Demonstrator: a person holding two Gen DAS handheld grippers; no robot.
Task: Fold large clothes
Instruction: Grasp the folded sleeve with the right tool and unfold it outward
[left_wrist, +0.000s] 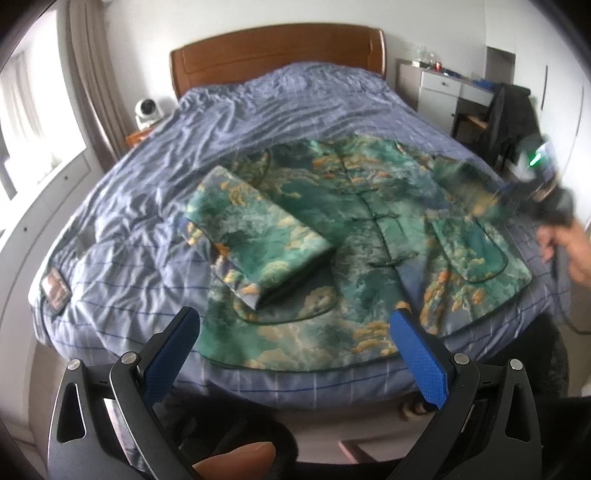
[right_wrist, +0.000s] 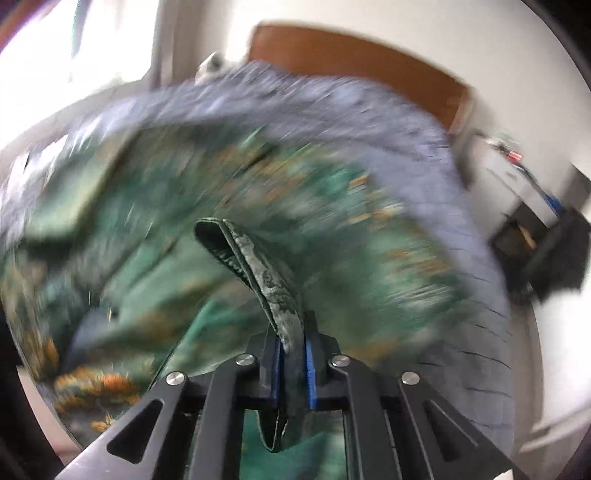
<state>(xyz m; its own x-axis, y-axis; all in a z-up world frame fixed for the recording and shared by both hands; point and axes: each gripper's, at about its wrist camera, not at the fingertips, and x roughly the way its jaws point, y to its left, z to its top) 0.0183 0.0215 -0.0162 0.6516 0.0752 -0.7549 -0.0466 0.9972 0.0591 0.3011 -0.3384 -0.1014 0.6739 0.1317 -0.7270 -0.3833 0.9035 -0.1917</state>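
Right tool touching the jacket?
Touching. Right wrist view: right tool is shut on a folded edge of the green patterned jacket, fabric pinched between its blue pads.

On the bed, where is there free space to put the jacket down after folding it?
Free: the blue bedspread between the jacket and the headboard, and the strip left of the folded sleeve. Crowded: the near middle, under the jacket, and the right edge, where the right gripper pinches fabric.
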